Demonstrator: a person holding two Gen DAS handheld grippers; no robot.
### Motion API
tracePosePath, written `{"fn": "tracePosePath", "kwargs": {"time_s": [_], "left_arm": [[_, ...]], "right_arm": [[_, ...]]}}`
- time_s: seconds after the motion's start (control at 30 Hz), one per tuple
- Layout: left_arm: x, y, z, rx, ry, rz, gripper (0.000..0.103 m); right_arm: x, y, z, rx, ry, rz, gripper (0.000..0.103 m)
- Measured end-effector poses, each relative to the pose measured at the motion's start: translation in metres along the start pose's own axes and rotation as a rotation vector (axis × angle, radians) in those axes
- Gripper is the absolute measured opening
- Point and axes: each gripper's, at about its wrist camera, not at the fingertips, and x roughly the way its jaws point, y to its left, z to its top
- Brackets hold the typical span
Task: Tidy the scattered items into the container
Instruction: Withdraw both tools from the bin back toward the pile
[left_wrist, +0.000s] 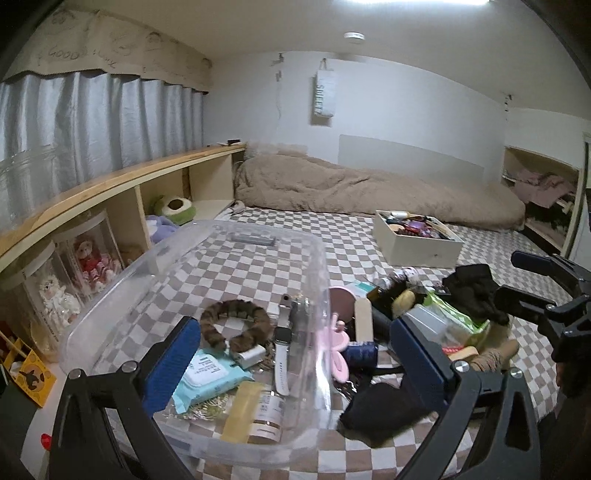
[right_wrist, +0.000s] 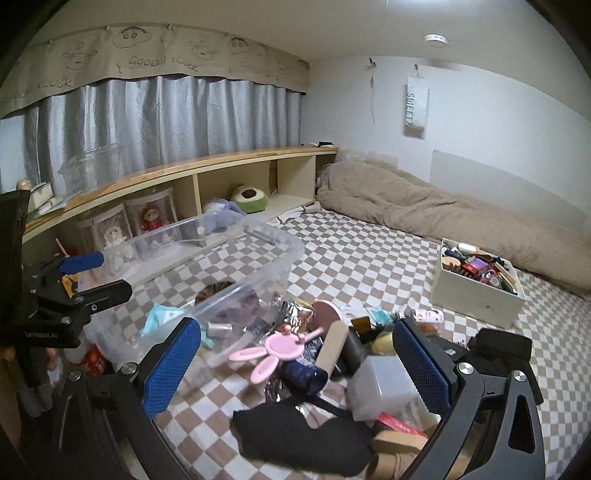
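Observation:
A clear plastic bin (left_wrist: 192, 258) sits on the checkered bed. It holds a striped furry hair band (left_wrist: 236, 325), a white smartwatch (left_wrist: 282, 350), a teal wipes pack (left_wrist: 207, 380) and a bottle (left_wrist: 266, 413). My left gripper (left_wrist: 295, 362) is open over the bin's right wall, empty. To the right lies a pile: a pink bunny mirror (right_wrist: 277, 350), a dark blue cylinder (right_wrist: 306, 373), a black cloth (right_wrist: 306, 432), a frosted box (right_wrist: 384, 384). My right gripper (right_wrist: 299, 369) is open above this pile, empty. The bin also shows in the right wrist view (right_wrist: 258, 258).
A white box (left_wrist: 417, 243) full of small items stands farther back on the bed. A beige duvet (left_wrist: 369, 188) lies along the wall. A wooden shelf (left_wrist: 122, 184) with dolls and plush toys runs along the left.

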Motion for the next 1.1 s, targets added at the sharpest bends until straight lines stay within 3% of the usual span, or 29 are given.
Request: {"fn": "tracePosePath", "kwargs": {"time_s": [0.3, 0.6, 1.1], "left_arm": [[-0.007, -0.018, -0.012, 0.052, 0.009, -0.028, 0.103], [-0.005, -0.03, -0.022, 0.124, 0.018, 0.018, 0.103], [0.005, -0.033, -0.029, 0.137, 0.06, 0.024, 0.103]], "right_arm": [[-0.011, -0.014, -0.018, 0.058, -0.005, 0.029, 0.103], [0.003, -0.011, -0.033, 0.042, 0.036, 0.04, 0.103], [0.011, -0.008, -0.041, 0.008, 0.068, 0.033, 0.103]]}}
